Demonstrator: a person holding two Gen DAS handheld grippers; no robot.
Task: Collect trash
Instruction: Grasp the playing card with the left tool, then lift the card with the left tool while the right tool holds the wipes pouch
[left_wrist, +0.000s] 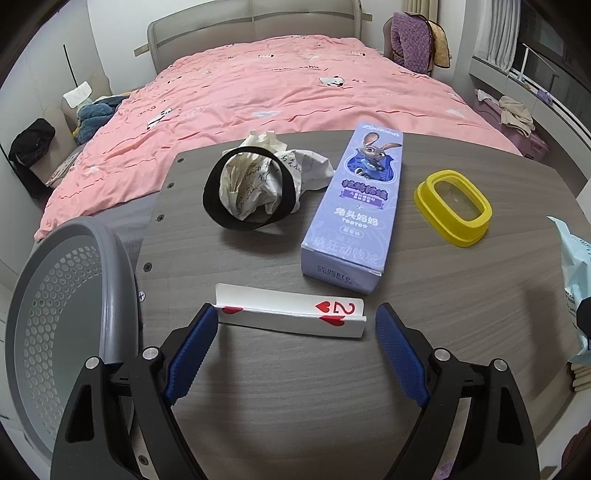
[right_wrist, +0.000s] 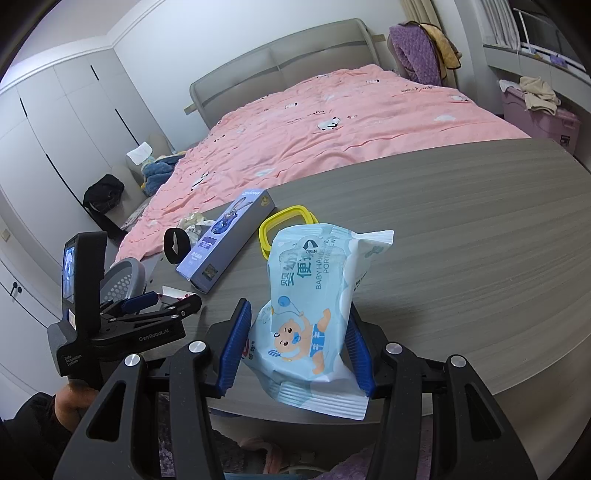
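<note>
My left gripper (left_wrist: 295, 319) is open, its blue pads on either side of a folded two-of-hearts playing card (left_wrist: 290, 313) lying on the grey wood table (left_wrist: 258, 369). Its left pad touches the card's end. Behind the card lie crumpled paper (left_wrist: 255, 184) inside a black band (left_wrist: 214, 199), a purple rabbit-print box (left_wrist: 354, 206) and a yellow rectangular ring (left_wrist: 453, 206). My right gripper (right_wrist: 295, 325) is shut on a light blue baby wipes packet (right_wrist: 314, 306), held upright over the table's near edge. The left gripper (right_wrist: 162, 306) shows at the left in the right wrist view.
A grey perforated basket (left_wrist: 62, 317) hangs off the table's left edge; it also shows in the right wrist view (right_wrist: 122, 280). A bed with a pink cover (left_wrist: 280, 92) lies behind the table. A pink bin (right_wrist: 539, 118) stands at the right.
</note>
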